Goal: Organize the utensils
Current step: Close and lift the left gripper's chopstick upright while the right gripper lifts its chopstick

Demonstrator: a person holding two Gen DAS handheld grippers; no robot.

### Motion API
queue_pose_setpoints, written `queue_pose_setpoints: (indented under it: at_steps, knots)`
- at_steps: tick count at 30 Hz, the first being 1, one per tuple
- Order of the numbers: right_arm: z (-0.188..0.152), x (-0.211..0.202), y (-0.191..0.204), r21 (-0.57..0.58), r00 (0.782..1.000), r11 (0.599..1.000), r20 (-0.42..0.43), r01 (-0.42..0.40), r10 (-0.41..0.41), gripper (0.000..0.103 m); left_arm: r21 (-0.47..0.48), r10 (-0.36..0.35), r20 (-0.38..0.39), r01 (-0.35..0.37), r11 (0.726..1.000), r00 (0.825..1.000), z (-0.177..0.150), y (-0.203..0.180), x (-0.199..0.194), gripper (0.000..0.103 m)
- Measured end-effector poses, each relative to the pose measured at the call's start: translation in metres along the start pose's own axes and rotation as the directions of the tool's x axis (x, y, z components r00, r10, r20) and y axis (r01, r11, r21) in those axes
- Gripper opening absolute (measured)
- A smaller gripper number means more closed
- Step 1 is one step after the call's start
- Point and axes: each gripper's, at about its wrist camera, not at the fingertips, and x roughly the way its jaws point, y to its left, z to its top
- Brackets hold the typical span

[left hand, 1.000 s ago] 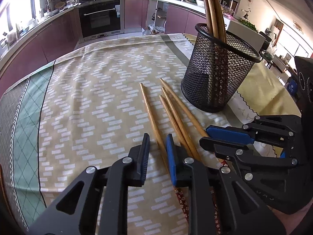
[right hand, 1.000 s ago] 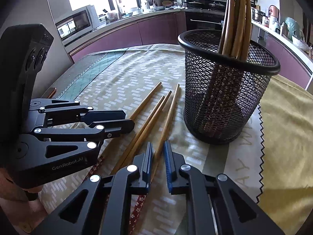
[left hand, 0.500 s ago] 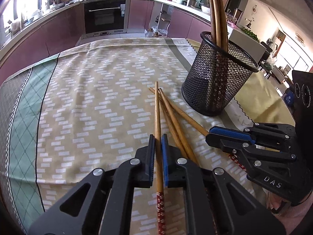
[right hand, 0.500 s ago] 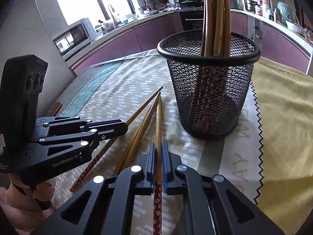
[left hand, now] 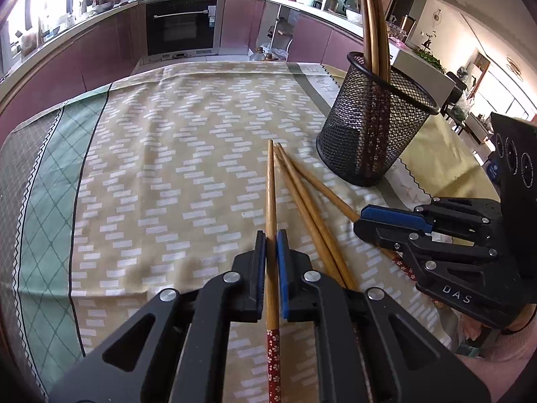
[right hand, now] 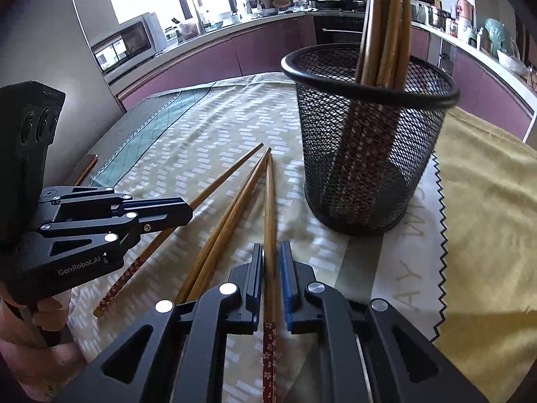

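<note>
A black mesh holder (left hand: 372, 124) stands on the tablecloth with several wooden chopsticks upright in it; it also shows in the right wrist view (right hand: 369, 141). My left gripper (left hand: 271, 240) is shut on one chopstick (left hand: 271, 188), held along its fingers. My right gripper (right hand: 271, 252) is shut on another chopstick (right hand: 269, 208). Two loose chopsticks (left hand: 308, 215) lie on the cloth between the grippers, also seen in the right wrist view (right hand: 228, 221). The right gripper shows in the left view (left hand: 365, 218), the left gripper in the right view (right hand: 188, 213).
A patterned beige tablecloth (left hand: 174, 154) covers the table, with a green band (left hand: 50, 181) at the left. A yellow cloth (right hand: 486, 208) lies right of the holder. Kitchen counters and an oven (left hand: 183, 27) stand beyond the table's far edge.
Both grippers have closed, each on a chopstick, and lifted slightly. The held chopsticks have swung into line with the fingers. The holder has not moved.
</note>
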Motion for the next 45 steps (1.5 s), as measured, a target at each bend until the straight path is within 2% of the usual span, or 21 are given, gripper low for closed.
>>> queue_pose_setpoints:
  at_steps: [6,8,18,25,33,45]
  knots:
    - [0.011,0.012,0.008,-0.063,0.999,0.997,-0.001,0.053,-0.053,0.013,0.015,0.015,-0.004,-0.015,1.0,1.0,0.001,0.0,0.004,0.009]
    - [0.012,0.012,0.005,-0.054,0.999,0.997,-0.001,0.047,-0.048,0.006,0.024,0.022,-0.003,-0.022,0.999,1.0,0.002,-0.002,0.006,0.009]
    - [0.006,-0.006,-0.01,0.02,0.999,1.0,0.043,-0.009,0.008,0.006,-0.02,0.006,0.02,-0.006,1.0,1.0,0.01,0.002,-0.002,0.007]
    - [0.005,-0.036,-0.014,0.027,0.991,0.997,0.116,-0.072,0.068,0.006,-0.027,-0.061,0.059,0.063,0.998,0.996,0.014,0.002,-0.026,0.007]
    - [0.009,-0.071,-0.022,0.058,0.972,0.99,0.205,-0.132,0.118,0.006,0.009,-0.138,0.138,0.138,0.99,0.981,0.022,-0.008,-0.067,0.007]
    - [0.014,-0.109,-0.038,0.07,0.937,0.985,0.327,-0.155,0.125,0.006,0.055,-0.214,0.245,0.207,0.977,0.946,0.034,-0.019,-0.121,0.007]
